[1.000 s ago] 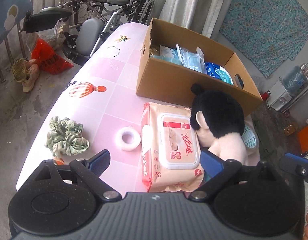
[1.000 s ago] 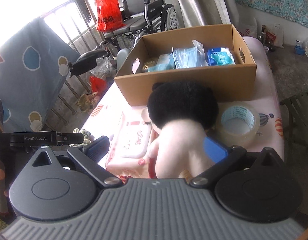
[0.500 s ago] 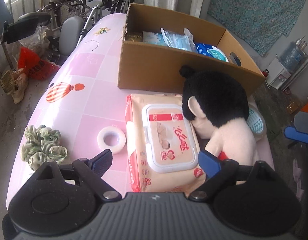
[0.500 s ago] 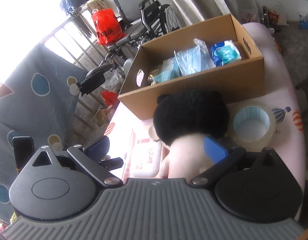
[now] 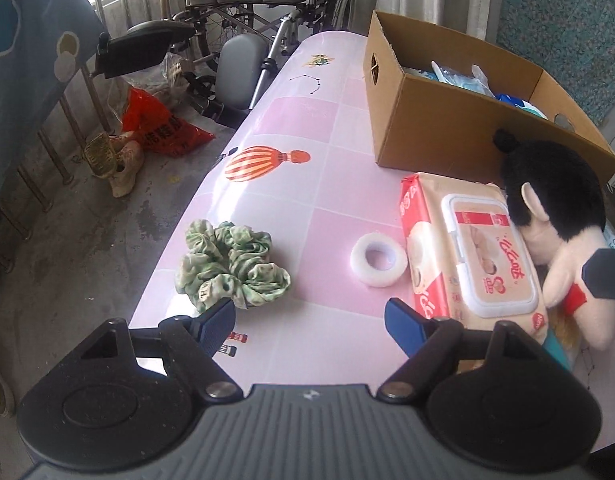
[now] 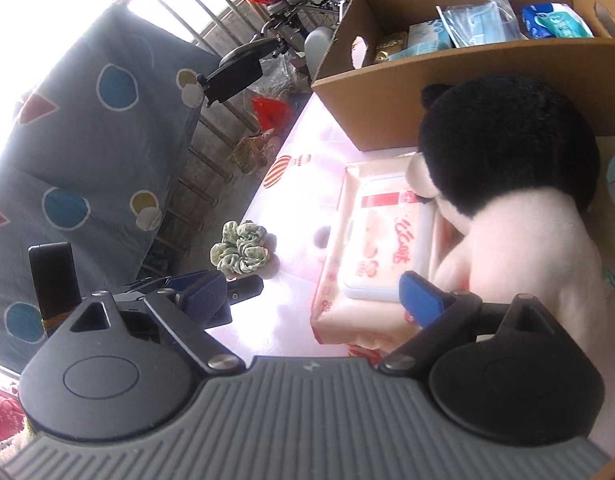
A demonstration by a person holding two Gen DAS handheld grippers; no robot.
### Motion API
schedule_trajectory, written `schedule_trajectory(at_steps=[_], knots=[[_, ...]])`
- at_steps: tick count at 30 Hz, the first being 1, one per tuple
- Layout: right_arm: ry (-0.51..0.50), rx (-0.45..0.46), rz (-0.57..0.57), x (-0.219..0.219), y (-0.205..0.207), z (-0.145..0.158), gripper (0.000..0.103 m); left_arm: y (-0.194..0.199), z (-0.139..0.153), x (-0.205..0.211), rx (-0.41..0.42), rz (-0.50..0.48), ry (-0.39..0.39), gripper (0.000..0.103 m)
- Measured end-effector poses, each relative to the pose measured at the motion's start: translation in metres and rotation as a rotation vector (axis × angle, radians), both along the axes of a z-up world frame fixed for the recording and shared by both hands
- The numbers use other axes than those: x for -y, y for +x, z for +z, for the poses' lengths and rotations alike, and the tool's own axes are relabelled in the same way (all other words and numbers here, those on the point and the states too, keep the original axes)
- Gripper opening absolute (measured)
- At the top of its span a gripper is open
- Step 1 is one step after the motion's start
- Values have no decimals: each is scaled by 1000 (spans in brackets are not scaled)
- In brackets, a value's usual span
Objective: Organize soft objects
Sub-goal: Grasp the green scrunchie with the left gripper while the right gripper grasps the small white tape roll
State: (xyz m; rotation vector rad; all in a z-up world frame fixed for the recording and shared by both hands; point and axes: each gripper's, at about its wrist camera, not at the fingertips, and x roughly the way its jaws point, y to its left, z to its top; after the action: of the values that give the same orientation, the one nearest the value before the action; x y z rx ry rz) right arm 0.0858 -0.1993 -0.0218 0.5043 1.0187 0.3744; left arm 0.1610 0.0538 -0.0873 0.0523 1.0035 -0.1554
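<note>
The scrunchie (image 5: 231, 268), green and white, lies near the table's (image 5: 307, 152) left edge, just ahead of the left gripper (image 5: 307, 322). That gripper's jaws are spread wide and hold nothing; its left finger pad sits just beside the scrunchie, which suggests this is the next soft item to be picked up.

The doll (image 6: 511, 184), black-haired with a pale body, leans face-down against the wipes pack (image 5: 471, 248), its head touching the pack's lid. The right gripper (image 6: 315, 300) is likewise released and empty; its right finger stands just beside the doll's body, over the pack's near end. Whether it touches either cannot be told.

The box (image 5: 459, 120) stands behind the pack and doll, open at the top, with bagged masks and blue packets already inside. Judged from this, it is the collection point, and 3 soft items remain outside it.

A small white tape roll (image 5: 378, 258) sits between scrunchie and pack, apart from both.

Legible marks: the pack's lid carries red stylised script and a heart emblem; "80" is printed on its near end. A striped balloon print (image 5: 263, 162) decorates the tabletop. No other text can be read.
</note>
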Motion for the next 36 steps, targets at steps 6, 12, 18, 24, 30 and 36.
schedule_trajectory(at_steps=[6, 12, 18, 24, 30, 36], knots=[[-99, 62, 100, -44, 24, 9, 71, 7, -8, 3, 63, -71, 143, 66], [-180, 41, 239, -89, 67, 4, 46, 18, -20, 2, 71, -131, 143, 58], [-294, -63, 347, -128, 113, -25, 32, 34, -45, -11, -24, -111, 51, 48], [-402, -117, 466, -158, 130, -55, 24, 33, -53, -13, -22, -120, 34, 49], [-495, -173, 524, -171, 136, -81, 20, 34, -58, -7, -15, -122, 57, 54], [-520, -149, 524, -174, 136, -86, 12, 37, -56, -16, 0, -29, 94, 11]])
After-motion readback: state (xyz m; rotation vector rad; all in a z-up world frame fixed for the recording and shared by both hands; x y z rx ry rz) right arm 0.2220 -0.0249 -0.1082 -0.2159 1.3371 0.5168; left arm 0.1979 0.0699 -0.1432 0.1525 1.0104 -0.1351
